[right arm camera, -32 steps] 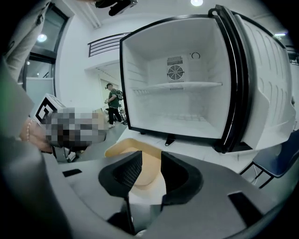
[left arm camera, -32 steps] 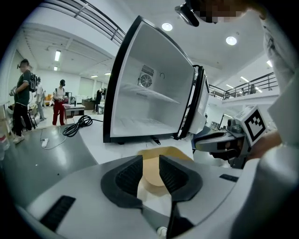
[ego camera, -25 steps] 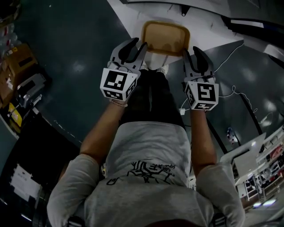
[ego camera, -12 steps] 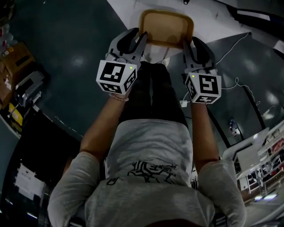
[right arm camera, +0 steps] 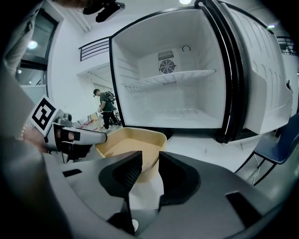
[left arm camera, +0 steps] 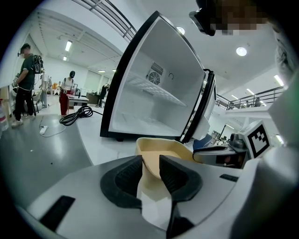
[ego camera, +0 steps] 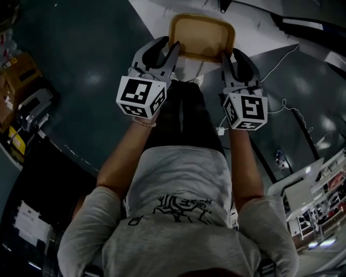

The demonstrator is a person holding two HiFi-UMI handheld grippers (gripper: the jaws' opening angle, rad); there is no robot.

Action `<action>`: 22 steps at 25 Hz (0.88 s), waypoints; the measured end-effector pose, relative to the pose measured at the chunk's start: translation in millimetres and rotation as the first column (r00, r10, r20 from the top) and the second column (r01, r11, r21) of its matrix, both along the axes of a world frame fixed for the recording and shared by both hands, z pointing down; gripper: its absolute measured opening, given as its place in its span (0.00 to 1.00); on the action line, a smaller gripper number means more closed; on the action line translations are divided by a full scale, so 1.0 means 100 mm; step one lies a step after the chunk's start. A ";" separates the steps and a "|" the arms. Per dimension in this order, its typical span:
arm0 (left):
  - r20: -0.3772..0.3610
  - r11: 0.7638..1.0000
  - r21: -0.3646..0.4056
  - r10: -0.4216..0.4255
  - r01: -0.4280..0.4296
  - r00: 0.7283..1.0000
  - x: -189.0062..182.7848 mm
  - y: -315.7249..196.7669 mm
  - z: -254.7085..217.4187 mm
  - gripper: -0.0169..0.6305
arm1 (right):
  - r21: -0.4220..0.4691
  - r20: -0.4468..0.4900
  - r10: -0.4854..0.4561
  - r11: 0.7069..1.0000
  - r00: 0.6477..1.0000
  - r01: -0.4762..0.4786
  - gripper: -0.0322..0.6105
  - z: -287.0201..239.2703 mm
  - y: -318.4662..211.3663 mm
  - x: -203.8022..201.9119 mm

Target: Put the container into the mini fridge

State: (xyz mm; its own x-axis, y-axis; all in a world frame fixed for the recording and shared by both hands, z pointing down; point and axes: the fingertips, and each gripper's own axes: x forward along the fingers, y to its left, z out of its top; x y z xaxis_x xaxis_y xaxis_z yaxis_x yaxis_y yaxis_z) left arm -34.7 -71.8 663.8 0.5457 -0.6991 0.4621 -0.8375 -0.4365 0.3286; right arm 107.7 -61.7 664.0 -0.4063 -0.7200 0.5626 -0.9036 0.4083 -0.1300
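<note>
A tan, empty, open-topped container (ego camera: 201,37) hangs in the air between my two grippers, above a white platform (ego camera: 157,13). My left gripper (ego camera: 172,51) is shut on the container's left rim (left arm camera: 161,150). My right gripper (ego camera: 226,54) is shut on its right rim (right arm camera: 133,144). The wall of the container sits between the dark pads in both gripper views, at the left gripper (left arm camera: 150,169) and the right gripper (right arm camera: 150,170). The mini fridge (right arm camera: 173,79) stands right ahead with its door (right arm camera: 261,74) swung wide, its white inside and wire shelf bare. It shows tilted in the left gripper view (left arm camera: 154,88).
The fridge stands on the white platform (left arm camera: 93,135). A black cable (left arm camera: 74,114) lies coiled on the floor at left, where people (left arm camera: 25,84) stand far off. A blue chair (right arm camera: 275,149) is at right. Boxes (ego camera: 21,76) line the floor to my left.
Both grippers and the container between them have edged a little toward the top of the head view. The grips are unchanged.
</note>
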 end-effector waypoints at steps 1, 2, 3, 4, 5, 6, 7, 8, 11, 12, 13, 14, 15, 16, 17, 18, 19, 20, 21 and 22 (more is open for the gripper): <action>-0.002 1.000 0.005 -0.002 0.002 1.000 0.00 -0.01 -0.04 0.20 | 0.005 0.002 0.000 1.000 1.000 0.000 0.24 -0.05 -0.01 0.00; -0.004 1.000 0.009 -0.005 0.005 1.000 0.00 -0.02 -0.09 0.20 | 0.010 0.005 0.000 1.000 1.000 0.000 0.24 -0.09 -0.02 0.00; -0.007 1.000 0.013 -0.007 0.007 1.000 -0.01 -0.03 -0.13 0.20 | 0.016 0.008 0.001 1.000 1.000 -0.001 0.24 -0.14 -0.03 -0.01; -0.009 1.000 0.017 -0.009 0.009 1.000 -0.01 -0.04 -0.18 0.20 | 0.022 0.012 0.002 1.000 1.000 -0.002 0.24 -0.19 -0.05 -0.01; -0.011 1.000 0.019 -0.011 0.011 1.000 -0.01 -0.04 -0.21 0.20 | 0.027 0.016 0.002 1.000 1.000 -0.003 0.23 -0.24 -0.06 -0.01; -0.015 1.000 0.020 -0.013 0.013 1.000 -0.01 -0.05 -0.25 0.20 | 0.032 0.020 0.003 0.999 1.000 -0.004 0.23 -0.29 -0.07 -0.01; -0.021 1.000 0.022 -0.016 0.016 1.000 -0.02 -0.06 -0.29 0.20 | 0.037 0.023 0.003 0.999 1.000 -0.004 0.24 -0.33 -0.08 -0.02; -0.026 0.999 0.025 -0.019 0.020 0.999 -0.02 -0.08 -0.33 0.20 | 0.041 0.026 0.003 0.999 1.000 -0.004 0.24 -0.37 -0.10 -0.02; -0.034 0.999 0.042 -0.029 0.030 0.999 -0.04 -0.11 -0.48 0.20 | 0.054 0.033 0.003 0.999 0.999 -0.005 0.24 -0.51 -0.12 -0.04; -0.035 0.998 0.048 -0.031 0.032 0.999 -0.05 -0.12 -0.53 0.20 | 0.059 0.036 0.004 0.998 0.999 -0.006 0.23 -0.57 -0.12 -0.04; -0.035 0.998 0.055 -0.033 0.035 0.999 -0.05 -0.12 -0.60 0.20 | 0.064 0.039 0.005 0.998 0.999 -0.007 0.24 -0.62 -0.13 -0.05; -0.034 0.997 0.063 -0.034 0.037 0.999 -0.06 -0.13 -0.66 0.20 | 0.069 0.043 0.006 0.998 0.999 -0.009 0.24 -0.68 -0.13 -0.05; -0.034 0.997 0.070 -0.036 0.038 0.999 -0.06 -0.14 -0.72 0.20 | 0.073 0.047 0.007 0.997 0.999 -0.011 0.24 -0.73 -0.13 -0.05; -0.033 0.996 0.076 -0.037 0.040 0.999 -0.06 -0.14 -0.77 0.20 | 0.076 0.052 0.009 0.997 0.999 -0.013 0.24 -0.79 -0.14 -0.05; -0.033 0.996 0.082 -0.038 0.040 0.999 -0.06 -0.15 -0.83 0.20 | 0.079 0.055 0.011 0.997 0.998 -0.015 0.24 -0.84 -0.15 -0.05; -0.032 0.995 0.088 -0.038 0.040 0.999 -0.06 -0.15 -0.88 0.20 | 0.082 0.058 0.013 0.996 0.998 -0.018 0.23 -0.89 -0.15 -0.05; -0.031 0.995 0.094 -0.037 0.039 0.999 -0.06 -0.16 -0.93 0.20 | 0.086 0.061 0.014 0.996 0.998 -0.020 0.24 -0.94 -0.16 -0.04; -0.029 0.994 0.101 -0.035 0.038 0.999 -0.05 -0.16 -0.98 0.20 | 0.090 0.064 0.015 0.996 0.998 -0.021 0.24 -0.98 -0.18 -0.04; -0.026 0.993 0.108 -0.033 0.036 0.999 -0.05 -0.17 -1.02 0.20 | 0.095 0.067 0.015 0.995 0.998 -0.021 0.24 -1.03 -0.19 -0.04; -0.025 0.993 0.114 -0.033 0.035 0.999 -0.05 -0.17 -1.07 0.20 | 0.100 0.070 0.015 0.995 0.997 -0.022 0.24 -1.08 -0.19 -0.04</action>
State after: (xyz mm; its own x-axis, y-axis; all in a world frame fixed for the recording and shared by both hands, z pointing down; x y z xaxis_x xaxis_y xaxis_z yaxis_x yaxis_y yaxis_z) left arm -39.9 -88.5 557.0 0.5300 -0.7650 0.3657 -0.8455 -0.4436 0.2973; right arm 103.5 -81.0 556.1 -0.4280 -0.7795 0.4574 -0.9013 0.4058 -0.1517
